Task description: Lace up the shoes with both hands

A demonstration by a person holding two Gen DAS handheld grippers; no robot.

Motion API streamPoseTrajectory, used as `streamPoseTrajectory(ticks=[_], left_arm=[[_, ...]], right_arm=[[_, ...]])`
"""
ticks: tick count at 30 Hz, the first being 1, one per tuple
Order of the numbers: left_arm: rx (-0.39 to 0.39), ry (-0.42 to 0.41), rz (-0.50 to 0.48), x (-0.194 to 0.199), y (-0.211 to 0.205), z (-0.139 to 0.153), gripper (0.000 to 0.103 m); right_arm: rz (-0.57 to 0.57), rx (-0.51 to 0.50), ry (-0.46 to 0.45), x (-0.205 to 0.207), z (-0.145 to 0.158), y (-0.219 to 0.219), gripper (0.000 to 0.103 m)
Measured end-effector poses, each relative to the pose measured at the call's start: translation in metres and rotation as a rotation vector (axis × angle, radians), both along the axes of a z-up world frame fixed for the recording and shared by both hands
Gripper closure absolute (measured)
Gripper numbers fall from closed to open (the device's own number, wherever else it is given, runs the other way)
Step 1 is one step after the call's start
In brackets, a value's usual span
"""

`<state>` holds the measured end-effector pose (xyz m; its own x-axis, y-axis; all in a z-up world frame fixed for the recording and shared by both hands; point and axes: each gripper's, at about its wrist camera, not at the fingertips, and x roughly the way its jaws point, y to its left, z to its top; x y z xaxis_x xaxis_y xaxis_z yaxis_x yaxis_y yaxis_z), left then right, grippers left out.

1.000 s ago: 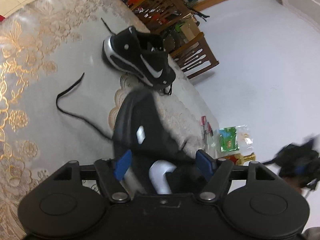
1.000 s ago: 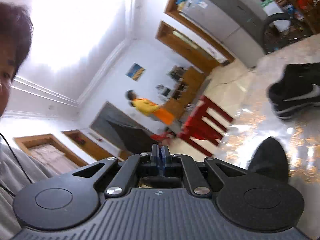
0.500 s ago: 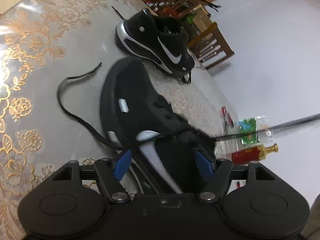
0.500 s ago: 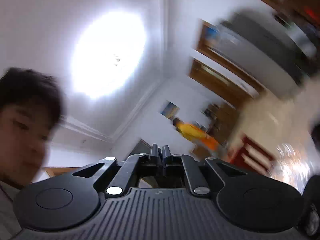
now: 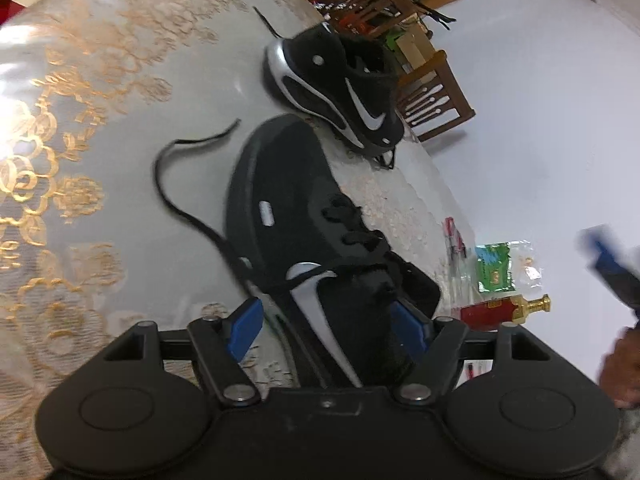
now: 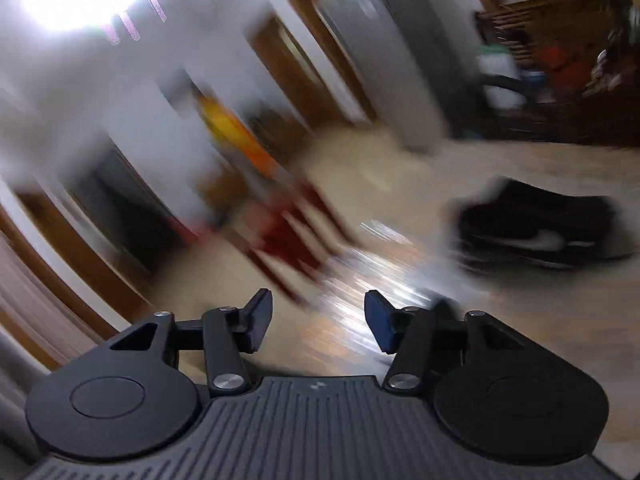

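A black sneaker with a silver swoosh (image 5: pixel 316 248) lies on the table, its heel end between the fingers of my left gripper (image 5: pixel 326 326), whose jaws stand wide on either side of it. Its loose black lace (image 5: pixel 176 184) trails left across the tablecloth. A second black sneaker (image 5: pixel 340 88) sits farther back; it shows blurred in the right wrist view (image 6: pixel 536 232). My right gripper (image 6: pixel 318 322) is open and empty in the air, and appears blurred at the left wrist view's right edge (image 5: pixel 612 268).
The table (image 5: pixel 80 160) has a grey cloth with gold flowers. Its right edge runs past the shoes. Beyond it on the white floor lie a green packet (image 5: pixel 494 268) and a red box (image 5: pixel 488 312). A wooden chair (image 5: pixel 436 96) stands behind the far shoe.
My right gripper has opened and swung down from the ceiling toward the table, blurring its view. The near sneaker has settled flat between my left fingers.
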<state>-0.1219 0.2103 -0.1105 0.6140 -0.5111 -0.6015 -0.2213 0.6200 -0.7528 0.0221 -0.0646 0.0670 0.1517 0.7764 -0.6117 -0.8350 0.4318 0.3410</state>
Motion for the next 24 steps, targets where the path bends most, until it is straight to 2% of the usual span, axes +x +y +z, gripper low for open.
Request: streamPoseTrajectory(ticks=[1,3,5,8,13,14,15,16,18,21,22,23,24], left_arm=[[0.015,-0.002,-0.007,-0.001,0.001,0.001,0.033],[0.059,-0.001,-0.026,-0.001,0.002,0.001,0.032],[0.091,-0.001,-0.04,0.002,0.002,0.001,0.032],[0.102,-0.007,-0.048,0.007,0.004,-0.001,0.032],[0.112,-0.024,-0.084,0.017,-0.006,-0.005,0.032],[0.123,-0.024,-0.097,0.02,-0.011,-0.006,0.032],[0.145,-0.021,-0.11,0.023,-0.016,-0.006,0.031],[0.167,-0.019,-0.118,0.025,-0.021,-0.006,0.03],[0.206,-0.024,-0.115,0.027,-0.027,-0.007,0.025],[0.194,-0.015,-0.078,0.029,-0.024,-0.012,0.022],[0.18,-0.012,-0.06,0.029,-0.021,-0.013,0.016],[0.162,-0.02,-0.041,0.027,-0.018,-0.014,0.006],[0.14,-0.034,-0.019,0.025,-0.015,-0.015,0.004]], right_arm=[[0.051,-0.118,-0.084,-0.003,-0.013,0.014,0.057],[0.246,-0.326,-0.248,-0.016,-0.038,0.041,0.06],[0.451,-0.469,-0.365,-0.026,-0.062,0.062,0.064],[0.63,-0.55,-0.405,-0.027,-0.079,0.085,0.068],[0.774,-0.583,-0.411,-0.025,-0.094,0.095,0.07],[0.78,-0.577,-0.374,-0.023,-0.094,0.097,0.072],[0.77,-0.561,-0.308,-0.018,-0.09,0.098,0.097],[0.759,-0.545,-0.241,-0.014,-0.087,0.1,0.099],[0.709,-0.506,-0.032,0.01,-0.087,0.093,0.1],[0.631,-0.417,0.301,0.047,-0.087,0.073,0.1],[0.622,-0.383,0.373,0.053,-0.086,0.066,0.1],[0.602,-0.334,0.442,0.057,-0.083,0.055,0.099],[0.575,-0.275,0.508,0.061,-0.077,0.043,0.1]])
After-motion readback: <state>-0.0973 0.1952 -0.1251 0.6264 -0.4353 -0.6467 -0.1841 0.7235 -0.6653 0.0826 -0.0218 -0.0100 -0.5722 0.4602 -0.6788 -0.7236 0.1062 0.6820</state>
